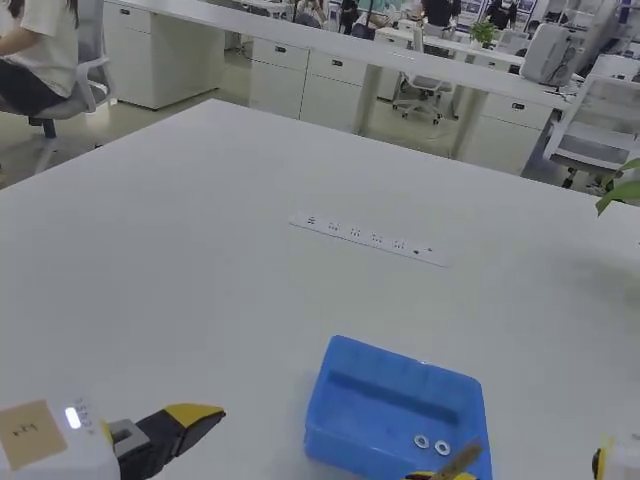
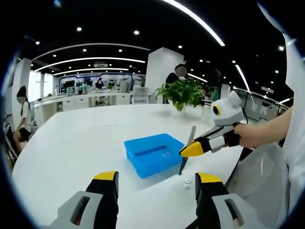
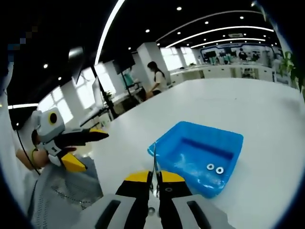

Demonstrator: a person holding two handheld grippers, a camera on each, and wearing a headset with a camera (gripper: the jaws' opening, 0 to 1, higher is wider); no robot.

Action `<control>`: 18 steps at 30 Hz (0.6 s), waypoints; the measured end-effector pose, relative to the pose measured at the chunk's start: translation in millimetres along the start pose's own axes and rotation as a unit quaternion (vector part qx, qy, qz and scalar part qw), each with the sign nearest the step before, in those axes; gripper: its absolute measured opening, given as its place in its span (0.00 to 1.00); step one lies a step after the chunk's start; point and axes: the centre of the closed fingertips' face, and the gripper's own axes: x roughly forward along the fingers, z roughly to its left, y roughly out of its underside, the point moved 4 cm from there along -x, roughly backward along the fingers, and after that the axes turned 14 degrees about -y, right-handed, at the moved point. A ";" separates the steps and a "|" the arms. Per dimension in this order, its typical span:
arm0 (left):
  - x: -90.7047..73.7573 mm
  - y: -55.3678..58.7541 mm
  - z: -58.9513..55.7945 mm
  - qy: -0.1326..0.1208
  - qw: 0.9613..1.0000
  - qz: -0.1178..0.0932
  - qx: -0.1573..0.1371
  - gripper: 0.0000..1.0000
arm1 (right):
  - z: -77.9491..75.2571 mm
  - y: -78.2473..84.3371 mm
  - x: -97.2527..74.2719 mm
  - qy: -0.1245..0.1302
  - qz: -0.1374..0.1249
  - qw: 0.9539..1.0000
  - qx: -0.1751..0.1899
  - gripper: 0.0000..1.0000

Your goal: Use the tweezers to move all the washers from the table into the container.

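Washers point(image 1: 421, 441) lie two in the blue container point(image 1: 345, 395), while a loose washer point(image 2: 187, 182) sits on the desk point(image 2: 71, 143) just beside it, under the tips of the tweezers point(image 2: 184, 164). To pick it cleanly, the tips should probably straddle the washer's rim, pinch firmly, and lift clear of the container wall before letting go inside. The right hand-held gripper point(image 3: 154, 177) is closed narrow on the tweezers, and the left hand-held gripper point(image 2: 156, 175) stands wide and holds nothing, off to the container's side.
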 end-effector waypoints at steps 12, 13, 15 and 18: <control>-0.8 -1.0 0.1 0.000 1.000 -0.002 0.000 0.65 | -6.6 -36.6 -7.2 -0.002 -0.040 0.999 -0.004 0.03; -0.9 -1.0 0.2 0.000 1.000 -0.002 0.000 0.65 | -7.5 -39.5 -7.2 -0.002 -0.042 0.999 -0.005 0.03; -1.2 -1.5 0.3 -0.001 1.000 -0.003 -0.002 0.65 | -9.1 -43.7 -7.1 -0.001 -0.045 0.999 -0.010 0.03; -1.3 -1.7 0.3 -0.001 1.000 -0.003 -0.003 0.65 | -10.5 -48.2 -6.4 0.001 -0.048 0.999 -0.013 0.03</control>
